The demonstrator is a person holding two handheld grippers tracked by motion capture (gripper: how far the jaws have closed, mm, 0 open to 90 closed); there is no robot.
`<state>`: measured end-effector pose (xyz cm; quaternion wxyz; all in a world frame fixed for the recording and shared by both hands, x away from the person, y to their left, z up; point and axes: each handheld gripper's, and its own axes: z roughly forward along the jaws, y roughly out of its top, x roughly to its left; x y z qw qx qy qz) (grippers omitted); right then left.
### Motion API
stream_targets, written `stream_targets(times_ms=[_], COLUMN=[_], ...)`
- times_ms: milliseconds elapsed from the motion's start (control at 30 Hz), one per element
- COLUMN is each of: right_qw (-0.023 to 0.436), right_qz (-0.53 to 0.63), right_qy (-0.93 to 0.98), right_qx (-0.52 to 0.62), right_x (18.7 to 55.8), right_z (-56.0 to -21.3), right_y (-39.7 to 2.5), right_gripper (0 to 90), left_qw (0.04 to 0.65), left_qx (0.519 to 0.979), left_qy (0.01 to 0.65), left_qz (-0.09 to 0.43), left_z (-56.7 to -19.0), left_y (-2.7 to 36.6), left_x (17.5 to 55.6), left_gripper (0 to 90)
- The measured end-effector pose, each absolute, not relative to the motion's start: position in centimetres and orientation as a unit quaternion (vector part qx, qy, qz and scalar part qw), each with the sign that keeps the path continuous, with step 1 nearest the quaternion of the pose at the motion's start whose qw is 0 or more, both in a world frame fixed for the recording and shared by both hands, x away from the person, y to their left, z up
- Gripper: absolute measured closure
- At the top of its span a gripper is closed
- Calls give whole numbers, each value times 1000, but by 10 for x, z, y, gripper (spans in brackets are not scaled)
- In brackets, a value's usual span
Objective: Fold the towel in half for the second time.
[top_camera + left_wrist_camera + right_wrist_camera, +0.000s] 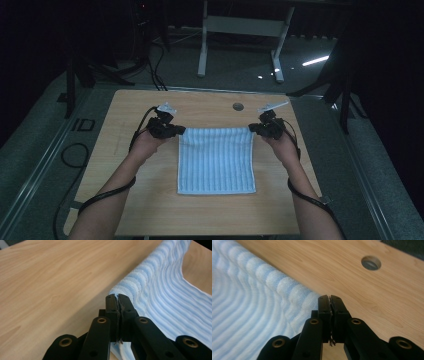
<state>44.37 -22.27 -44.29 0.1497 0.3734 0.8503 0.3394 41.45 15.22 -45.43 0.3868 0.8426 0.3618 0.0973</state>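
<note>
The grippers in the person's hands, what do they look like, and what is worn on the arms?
Both the left gripper and right gripper are black, each topped by a grey three-cornered plate. Their linkage arms carry brass-ringed rivets. A black cable trails beside each forearm. The forearms are bare, no sleeves in view.

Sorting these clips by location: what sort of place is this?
Probably a lab or recording studio, not a home: a bare wooden table with a cable hole, black cables trailing over grey floor, dark surroundings, another table's white legs behind.

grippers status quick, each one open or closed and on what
Left hand-held gripper: closed, pinching the far left corner of the striped blue towel.
Right hand-held gripper: closed, pinching the towel's far right corner.
</note>
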Motion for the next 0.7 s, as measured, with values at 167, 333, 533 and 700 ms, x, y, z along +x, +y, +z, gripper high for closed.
stream_targets(times_ms=[167, 333, 533, 700], right_qw=[158, 166, 171, 171], right_qz=[357, 371, 376, 378], right_qy=[851, 849, 852, 854], right_qx=[352, 338, 321, 314], right_x=[421, 397, 368, 349], right_z=[-434, -431, -433, -440], right_y=[-227, -233, -237, -237], right_gripper=[874, 875, 874, 874], left_qw=[398, 417, 415, 406], left_qx=[841, 839, 846, 851], left_qy=[353, 339, 325, 322], left_qz=[93, 87, 88, 88], left_z=[-447, -444, -448, -454], left_y=[154, 155, 154, 153], left_x=[396, 374, 349, 336], left_gripper=[872, 871, 872, 871])
